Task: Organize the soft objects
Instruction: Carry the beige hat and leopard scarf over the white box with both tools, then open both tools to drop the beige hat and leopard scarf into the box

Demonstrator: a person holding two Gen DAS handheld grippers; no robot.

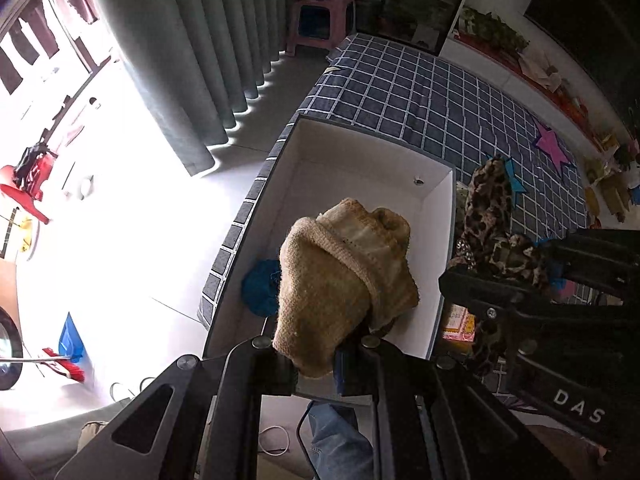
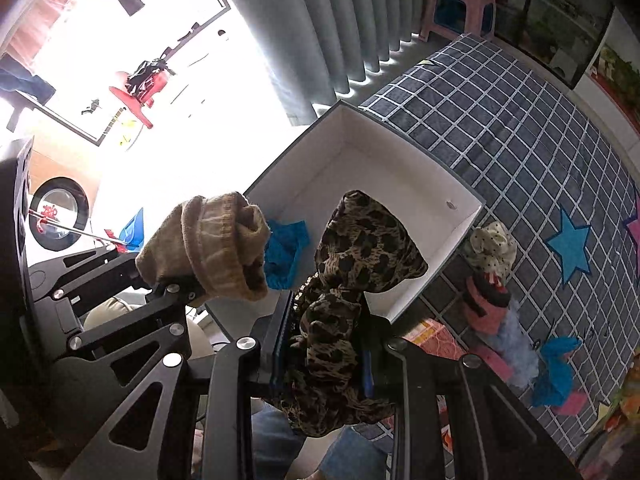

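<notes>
My left gripper (image 1: 316,360) is shut on a tan knitted sock (image 1: 340,276), which hangs over the near end of an open white box (image 1: 360,160). A blue knitted item (image 1: 260,288) lies inside the box at its near left corner. My right gripper (image 2: 324,360) is shut on a leopard-print cloth (image 2: 360,248), held above the box's (image 2: 400,168) near right part. In the right wrist view the tan sock (image 2: 216,248) and left gripper (image 2: 180,292) are to the left, with the blue item (image 2: 286,252) between the two cloths. The right gripper (image 1: 560,268) with the leopard cloth (image 1: 492,204) shows in the left wrist view.
The box sits on a dark checked bed cover (image 2: 520,128) with star shapes (image 2: 570,240). More soft items lie right of the box: a dotted cream piece (image 2: 492,246), a pink and black piece (image 2: 486,304), a pale blue fluffy one (image 2: 520,352), a blue cloth (image 2: 556,368). Curtains (image 1: 208,60) hang on the left.
</notes>
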